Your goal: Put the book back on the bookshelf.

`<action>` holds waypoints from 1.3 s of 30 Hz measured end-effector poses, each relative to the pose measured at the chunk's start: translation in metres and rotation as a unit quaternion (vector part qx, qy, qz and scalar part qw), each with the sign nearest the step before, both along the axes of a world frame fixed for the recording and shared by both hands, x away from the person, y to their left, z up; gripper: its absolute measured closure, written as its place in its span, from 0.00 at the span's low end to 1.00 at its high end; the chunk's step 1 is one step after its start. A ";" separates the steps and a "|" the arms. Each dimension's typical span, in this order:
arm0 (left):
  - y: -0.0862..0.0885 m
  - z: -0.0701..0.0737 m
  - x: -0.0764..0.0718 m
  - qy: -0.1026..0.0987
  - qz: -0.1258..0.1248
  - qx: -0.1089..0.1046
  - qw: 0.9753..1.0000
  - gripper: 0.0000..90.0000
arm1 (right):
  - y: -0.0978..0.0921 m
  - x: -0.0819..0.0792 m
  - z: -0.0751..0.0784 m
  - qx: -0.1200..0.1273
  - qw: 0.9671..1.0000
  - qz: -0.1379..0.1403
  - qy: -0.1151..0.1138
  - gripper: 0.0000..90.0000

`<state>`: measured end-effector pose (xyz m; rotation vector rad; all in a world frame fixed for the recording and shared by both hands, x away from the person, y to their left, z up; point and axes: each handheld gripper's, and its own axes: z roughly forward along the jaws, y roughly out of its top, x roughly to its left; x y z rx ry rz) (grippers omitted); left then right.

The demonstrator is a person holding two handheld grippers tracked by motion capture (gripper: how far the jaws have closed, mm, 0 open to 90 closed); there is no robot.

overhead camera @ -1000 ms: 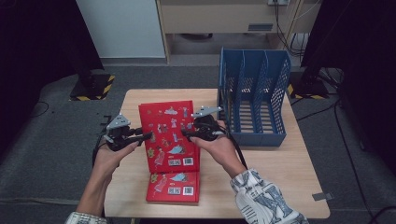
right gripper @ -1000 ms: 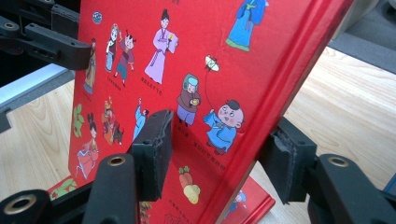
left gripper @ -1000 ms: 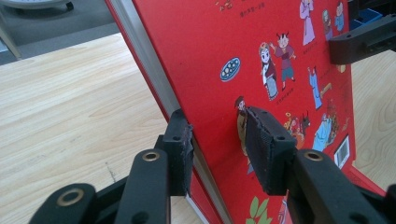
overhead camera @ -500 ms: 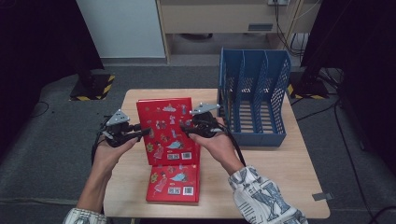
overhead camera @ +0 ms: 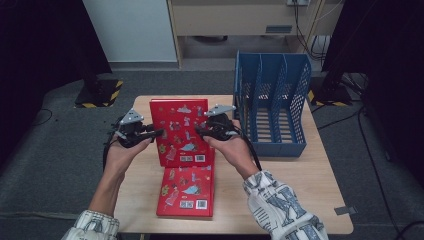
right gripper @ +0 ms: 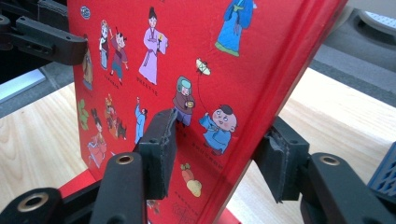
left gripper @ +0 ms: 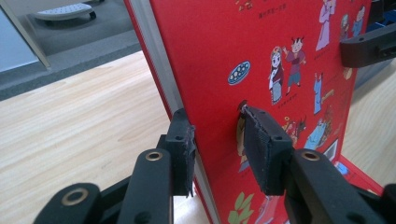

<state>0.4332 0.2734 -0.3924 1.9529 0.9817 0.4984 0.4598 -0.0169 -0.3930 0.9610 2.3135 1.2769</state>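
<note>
Red book (overhead camera: 181, 131) upright between left hand-held gripper (overhead camera: 159, 133) and right hand-held gripper (overhead camera: 198, 132)

we're in a lab: bare wooden table (overhead camera: 300, 200), hazard-striped stand bases (overhead camera: 100, 95), loose cables (overhead camera: 310, 30), grey carpet (overhead camera: 50, 165).

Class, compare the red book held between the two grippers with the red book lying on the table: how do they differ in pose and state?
The held book stands raised, tilted up off the wood; the lower book lies flat on the table.
The held book is clamped at its side edges by the left gripper and right gripper; the lower book is untouched by either.
Both have red covers with cartoon figures and barcode labels.
</note>
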 end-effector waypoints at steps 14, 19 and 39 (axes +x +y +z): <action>-0.002 0.000 -0.018 -0.014 -0.001 -0.005 1.000 0.66 | -0.007 -0.023 0.002 0.004 0.999 0.016 -0.028 0.61; -0.002 -0.002 -0.028 -0.023 0.003 -0.014 1.000 0.62 | -0.011 -0.040 0.003 0.014 0.999 0.033 -0.032 0.62; -0.002 -0.013 -0.044 -0.041 -0.006 -0.029 0.999 0.46 | -0.003 -0.062 0.013 0.031 0.993 0.109 -0.033 0.67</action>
